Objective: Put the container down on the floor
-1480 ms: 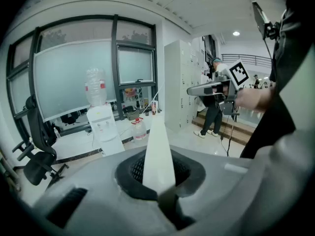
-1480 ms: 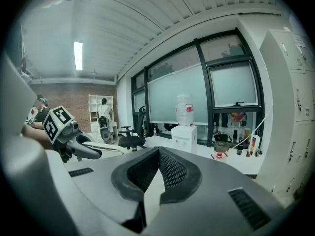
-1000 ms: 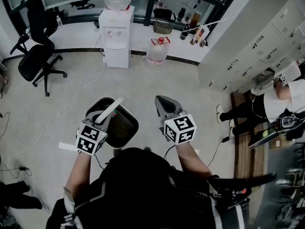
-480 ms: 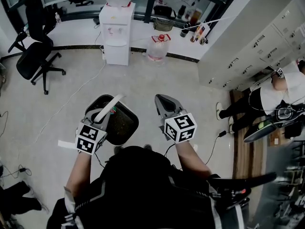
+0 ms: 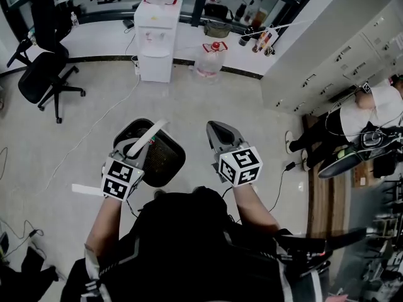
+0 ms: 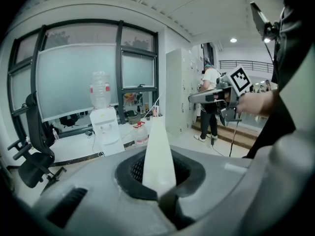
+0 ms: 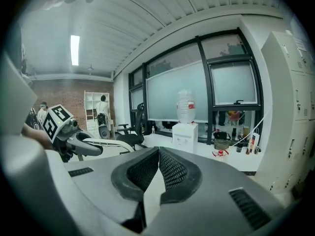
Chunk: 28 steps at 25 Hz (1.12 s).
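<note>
In the head view the left gripper (image 5: 138,151) sits at the lower left of centre, its jaws pinched on the white handle (image 5: 153,133) of the black container (image 5: 165,163). The container lies just past the jaw tips and a little toward the middle of the frame, with the pale floor (image 5: 82,112) showing all round it. The handle's long axis runs diagonally from the jaws up toward the upper right. The right gripper (image 5: 217,133) is just to the right of the container and apart from it, jaws pressed together on nothing. The left hand alone therefore appears to carry the load, and the way to the floor looks to be straight down from that gripper. In the left gripper view the handle (image 6: 158,151) rises as a narrow white strip up the middle of the frame, clamped at its base between the dark pads. The body of the container is hidden under the gripper, and the right gripper (image 6: 197,98) shows at the upper right, pointing leftward. In the right gripper view the two ribbed pads meet at centre with nothing between them. The left gripper (image 7: 97,150) and a stretch of the handle (image 7: 110,142) appear at the left edge, and the container cannot be seen here.
</note>
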Motion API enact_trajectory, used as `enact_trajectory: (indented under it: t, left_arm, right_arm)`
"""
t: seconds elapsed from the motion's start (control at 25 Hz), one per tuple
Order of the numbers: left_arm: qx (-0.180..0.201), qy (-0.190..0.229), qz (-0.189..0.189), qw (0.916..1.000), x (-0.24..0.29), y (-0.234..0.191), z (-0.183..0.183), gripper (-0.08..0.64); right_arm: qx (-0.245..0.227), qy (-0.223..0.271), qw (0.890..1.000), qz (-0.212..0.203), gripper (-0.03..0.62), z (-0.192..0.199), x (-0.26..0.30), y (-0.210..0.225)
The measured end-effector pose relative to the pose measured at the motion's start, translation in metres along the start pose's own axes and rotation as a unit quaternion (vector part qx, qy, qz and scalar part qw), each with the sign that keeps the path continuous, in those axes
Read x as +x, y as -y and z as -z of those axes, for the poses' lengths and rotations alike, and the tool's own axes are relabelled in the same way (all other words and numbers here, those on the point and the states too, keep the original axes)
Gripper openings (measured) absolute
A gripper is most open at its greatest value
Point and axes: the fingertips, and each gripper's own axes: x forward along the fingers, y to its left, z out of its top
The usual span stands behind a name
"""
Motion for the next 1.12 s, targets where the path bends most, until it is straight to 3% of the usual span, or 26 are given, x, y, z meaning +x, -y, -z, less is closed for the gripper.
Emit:
enact_trajectory:
  t: [0.2, 0.6, 0.88, 1.12]
  left_arm:
    - [0.014, -0.014, 0.008, 0.9998, -0.002, -0.016, 0.006, 0.015]
    - [-0.008, -0.027, -0.021, 0.9994, 0.024, -0.061, 0.006, 0.015]
    - [-0.001, -0.028, -0.042, 0.9987, 0.062, -0.097, -0.028, 0.015]
    - [-0.002, -0.028, -0.052, 0.9982, 0.104, -0.121, -0.063, 0.015]
  right_arm:
    - [0.011, -0.004, 1.000, 0.000, 0.008, 0.002, 0.012, -0.013]
    - [-0.001, -0.007, 0.999, -0.041, 0.008, -0.007, 0.076, 0.007]
    - [-0.013, -0.001, 0.997, -0.072, 0.008, -0.029, 0.128, 0.045]
    - [-0.005, -0.002, 0.997, -0.072, 0.008, -0.039, 0.152, 0.102]
